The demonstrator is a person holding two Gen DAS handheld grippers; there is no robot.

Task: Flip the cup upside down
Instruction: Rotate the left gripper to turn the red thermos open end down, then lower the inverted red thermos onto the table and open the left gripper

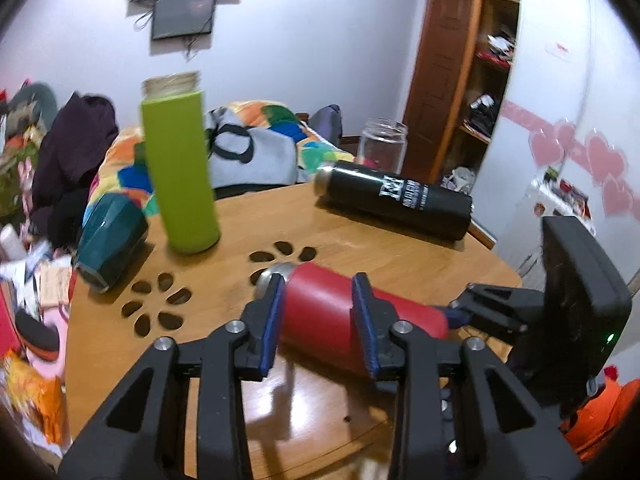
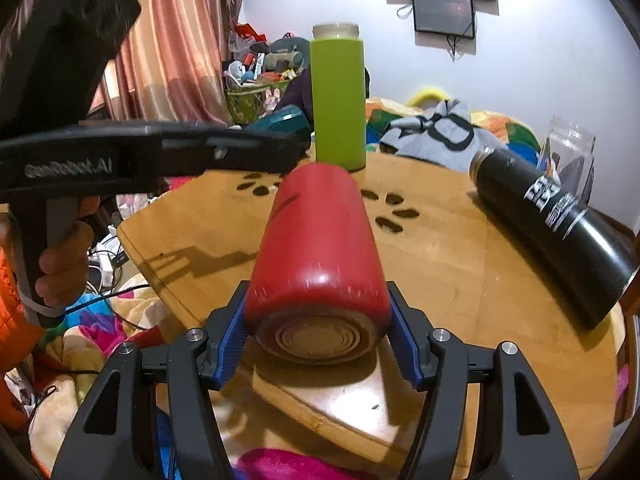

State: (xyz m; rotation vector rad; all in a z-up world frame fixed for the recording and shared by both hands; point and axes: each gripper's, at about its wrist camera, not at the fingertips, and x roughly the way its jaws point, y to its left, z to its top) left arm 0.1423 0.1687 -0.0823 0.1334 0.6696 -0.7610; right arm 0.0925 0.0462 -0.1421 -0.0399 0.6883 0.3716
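Red cylindrical metal cup [image 2: 320,240]: horizontal above round wooden table [image 1: 360,248], pinched at base by right gripper [image 2: 318,336], left gripper [image 1: 320,320] straddling mid-body, contact uncertain; flip roughly half done, mouth-down placement and release outstanding.

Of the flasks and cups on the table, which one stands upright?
The green flask, open mouth up, is the only flask upright. The red flask, black flask and teal cup lie on their sides.
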